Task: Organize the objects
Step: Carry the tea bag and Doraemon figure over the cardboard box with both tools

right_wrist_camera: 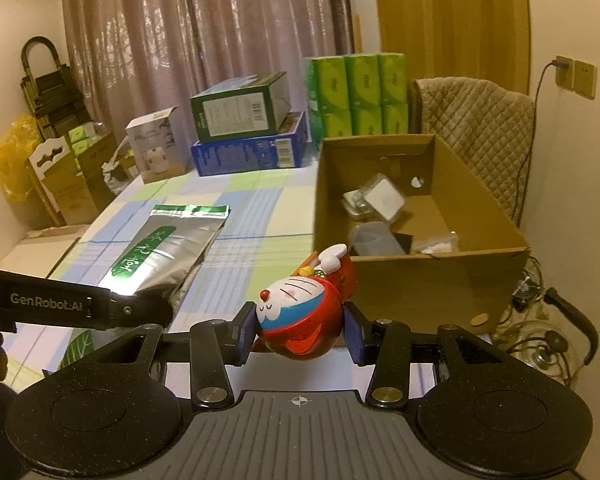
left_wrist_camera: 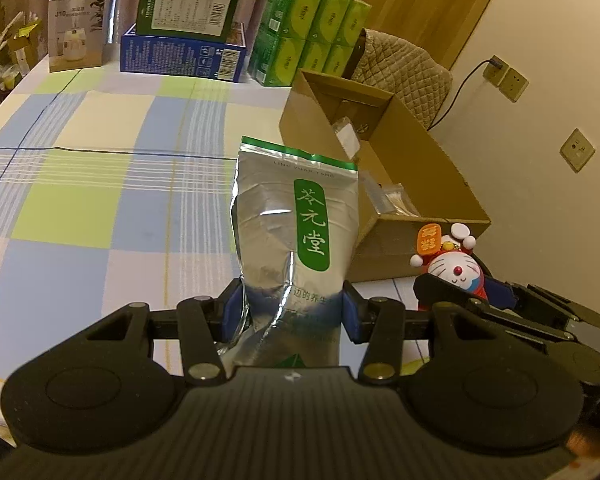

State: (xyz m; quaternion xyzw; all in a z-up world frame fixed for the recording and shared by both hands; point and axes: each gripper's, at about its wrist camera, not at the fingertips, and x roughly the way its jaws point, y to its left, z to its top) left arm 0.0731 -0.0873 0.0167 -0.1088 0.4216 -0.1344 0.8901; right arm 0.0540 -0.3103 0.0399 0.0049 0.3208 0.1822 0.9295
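My left gripper (left_wrist_camera: 292, 308) is shut on the lower end of a silver foil pouch (left_wrist_camera: 296, 232) with a green label; the pouch points forward over the checked tablecloth (left_wrist_camera: 100, 200). The right wrist view shows that pouch (right_wrist_camera: 168, 252) at the left, with a black finger (right_wrist_camera: 100, 306) of the left gripper on it. Between the blue pads of my right gripper (right_wrist_camera: 300, 332) sits a red and blue cat figurine (right_wrist_camera: 300, 312), lying on its side. It is just in front of the open cardboard box (right_wrist_camera: 420, 284). The figurine (left_wrist_camera: 454, 268) also shows at the right of the left wrist view.
The cardboard box (left_wrist_camera: 420, 148) holds several small packets and cases. At the table's far end stand a white carton (left_wrist_camera: 76, 28), a green box on a blue box (left_wrist_camera: 184, 54) and green tissue packs (left_wrist_camera: 312, 36). A quilted chair (right_wrist_camera: 476, 136) and wall sockets (left_wrist_camera: 504, 76) are behind the box.
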